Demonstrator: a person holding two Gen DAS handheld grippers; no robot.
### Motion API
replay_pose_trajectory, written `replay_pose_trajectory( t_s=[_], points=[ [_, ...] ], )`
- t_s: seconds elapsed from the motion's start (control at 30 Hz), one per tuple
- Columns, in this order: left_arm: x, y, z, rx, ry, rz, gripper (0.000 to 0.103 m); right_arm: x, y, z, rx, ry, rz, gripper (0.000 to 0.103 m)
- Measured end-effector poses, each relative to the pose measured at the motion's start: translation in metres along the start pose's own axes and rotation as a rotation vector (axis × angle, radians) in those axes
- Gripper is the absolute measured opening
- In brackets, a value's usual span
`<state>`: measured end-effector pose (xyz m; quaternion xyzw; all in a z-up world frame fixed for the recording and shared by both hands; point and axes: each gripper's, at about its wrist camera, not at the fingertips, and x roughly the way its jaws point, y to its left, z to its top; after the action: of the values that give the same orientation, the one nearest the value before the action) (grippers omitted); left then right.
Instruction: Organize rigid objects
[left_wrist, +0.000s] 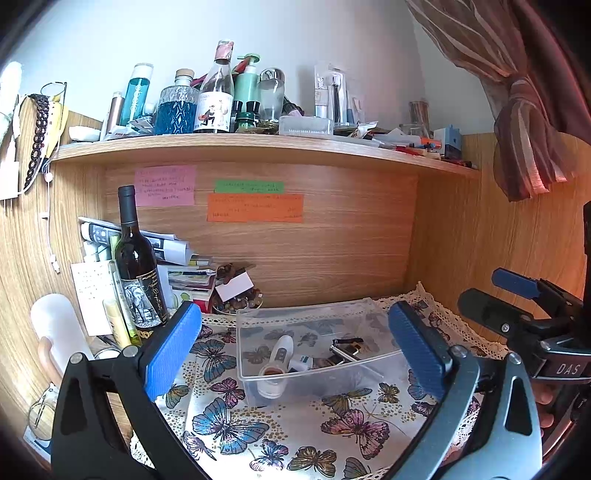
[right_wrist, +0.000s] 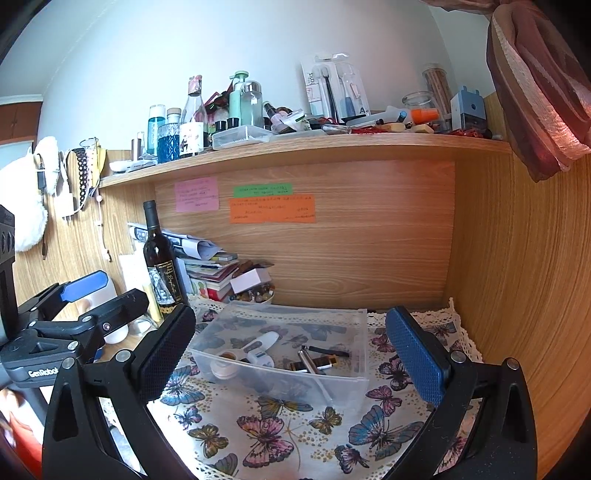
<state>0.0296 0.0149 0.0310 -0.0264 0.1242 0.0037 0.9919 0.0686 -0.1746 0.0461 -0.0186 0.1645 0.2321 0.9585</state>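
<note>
Both grippers wide open, nothing held. Left gripper (left_wrist: 295, 343) hovers over the butterfly cloth (left_wrist: 295, 424), fingers spread either side of the clear plastic bin (left_wrist: 317, 373) — not touching it. Right gripper (right_wrist: 291, 354) likewise, jaws apart with the bin (right_wrist: 332, 384) between them in view. Bin sits on the cloth (right_wrist: 280, 428) near the wooden back panel. Inside it: a white thermometer (left_wrist: 281, 349) lying tilted at the left, a small metal tool (left_wrist: 343, 350) and dark bits to the right. Wine bottle (left_wrist: 137, 266) stands upright at the left, beside stacked papers (left_wrist: 177, 258).
</note>
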Motion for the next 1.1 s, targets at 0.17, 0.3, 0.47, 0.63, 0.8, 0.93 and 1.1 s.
replay_pose_trajectory(
  t_s=[0.17,0.3,0.47,0.63,0.8,0.93,1.1],
  points=[
    [-0.0003,-0.0009,-0.0006,0.002,-0.001,-0.001,0.103,0.0000,0.0002,0.0001,0.000,0.000,0.001,0.103],
    [0.0013,-0.0008,-0.0005,0.002,0.001,-0.005,0.103,0.0000,0.0008,0.0001,0.000,0.000,0.001,0.103],
    [0.0016,-0.0001,-0.0012,0.002,0.004,-0.009,0.103,0.0000,0.0015,0.0000,0.000,0.001,0.001,0.103],
    [0.0017,0.0010,-0.0008,0.002,0.004,-0.020,0.103,0.0000,0.0015,-0.0001,0.000,0.000,0.002,0.103],
    [0.0013,0.0015,-0.0007,0.003,-0.002,-0.024,0.103,0.0002,0.0013,-0.0003,-0.001,0.002,0.003,0.103],
    [0.0018,0.0015,-0.0001,0.003,-0.003,-0.024,0.103,0.0002,0.0022,-0.0005,-0.002,0.002,0.003,0.103],
    [0.0032,0.0022,-0.0003,0.006,0.005,-0.032,0.103,0.0005,0.0019,-0.0005,-0.001,0.003,0.004,0.103]
  ],
)
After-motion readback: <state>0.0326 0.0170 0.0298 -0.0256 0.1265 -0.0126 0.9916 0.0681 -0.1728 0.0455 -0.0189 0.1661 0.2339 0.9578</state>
